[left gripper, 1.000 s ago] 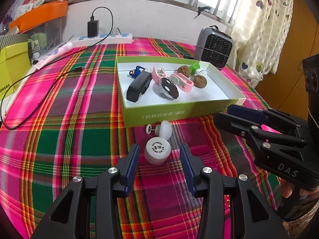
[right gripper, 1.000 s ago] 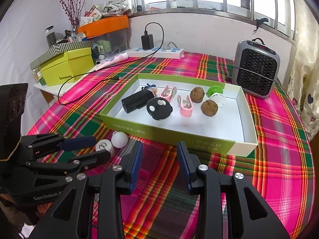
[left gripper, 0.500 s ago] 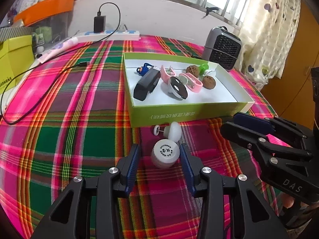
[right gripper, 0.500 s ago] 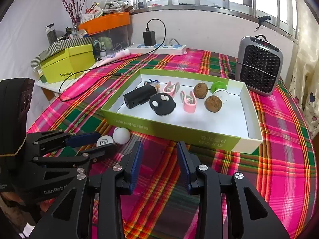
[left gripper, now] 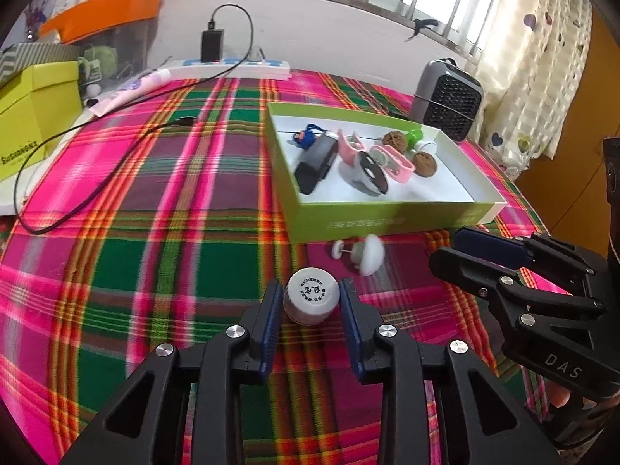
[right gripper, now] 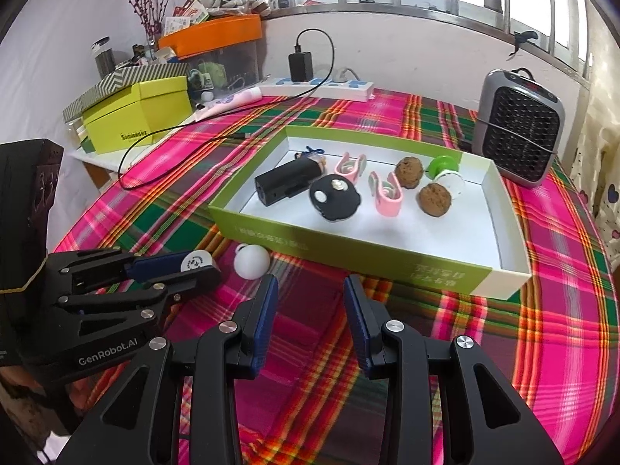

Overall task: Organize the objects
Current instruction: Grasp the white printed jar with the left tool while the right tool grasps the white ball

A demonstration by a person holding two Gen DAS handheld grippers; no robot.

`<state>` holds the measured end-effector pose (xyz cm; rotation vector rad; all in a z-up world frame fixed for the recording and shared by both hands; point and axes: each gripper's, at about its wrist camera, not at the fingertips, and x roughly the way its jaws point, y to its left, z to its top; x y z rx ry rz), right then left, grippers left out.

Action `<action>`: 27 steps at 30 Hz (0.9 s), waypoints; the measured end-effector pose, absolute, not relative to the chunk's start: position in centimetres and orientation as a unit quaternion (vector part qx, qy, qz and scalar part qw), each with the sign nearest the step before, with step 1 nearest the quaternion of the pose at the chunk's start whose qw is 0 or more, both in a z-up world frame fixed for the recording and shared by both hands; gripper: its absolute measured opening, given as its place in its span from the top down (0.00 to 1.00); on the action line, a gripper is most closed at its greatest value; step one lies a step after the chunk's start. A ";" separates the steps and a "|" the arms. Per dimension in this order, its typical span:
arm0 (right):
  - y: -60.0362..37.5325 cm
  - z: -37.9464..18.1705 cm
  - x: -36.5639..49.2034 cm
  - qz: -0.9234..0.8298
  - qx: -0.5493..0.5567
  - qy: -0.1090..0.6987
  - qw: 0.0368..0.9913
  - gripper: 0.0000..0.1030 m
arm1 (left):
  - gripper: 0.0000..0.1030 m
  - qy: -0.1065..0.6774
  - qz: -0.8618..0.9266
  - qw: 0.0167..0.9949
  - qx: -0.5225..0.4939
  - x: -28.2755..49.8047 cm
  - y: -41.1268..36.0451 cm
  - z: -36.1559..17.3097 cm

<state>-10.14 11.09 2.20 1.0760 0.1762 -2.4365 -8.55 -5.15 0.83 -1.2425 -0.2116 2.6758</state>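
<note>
Now, left gripper (left gripper: 308, 304): fingers closing around the small white round-capped bottle (left gripper: 312, 299), which stands on the plaid-clothed table (left gripper: 162, 209).
Right gripper (right gripper: 311, 312): fingers spread, nothing between.
Green-walled shallow cardboard box (right gripper: 348, 242): just beyond, holding small items.

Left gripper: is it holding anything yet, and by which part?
The left gripper is closing around the small white round-capped bottle, fingers at its sides just below the cap; firm contact cannot be told.
</note>
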 end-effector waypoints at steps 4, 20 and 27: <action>9.9 1.9 -10.2 -0.883 0.394 0.066 0.246 0.65 | 0.73 -0.080 0.901 0.082 -0.418 -8.3 -6.5 0.7; 6.7 0.3 -11.4 -0.870 0.417 0.065 0.255 0.64 | 0.73 -0.090 0.902 0.071 -0.416 -8.0 -9.4 0.5; 6.4 0.0 -12.0 -0.868 0.423 0.060 0.253 0.61 | 0.73 -0.086 0.901 0.075 -0.418 -8.3 -9.4 0.6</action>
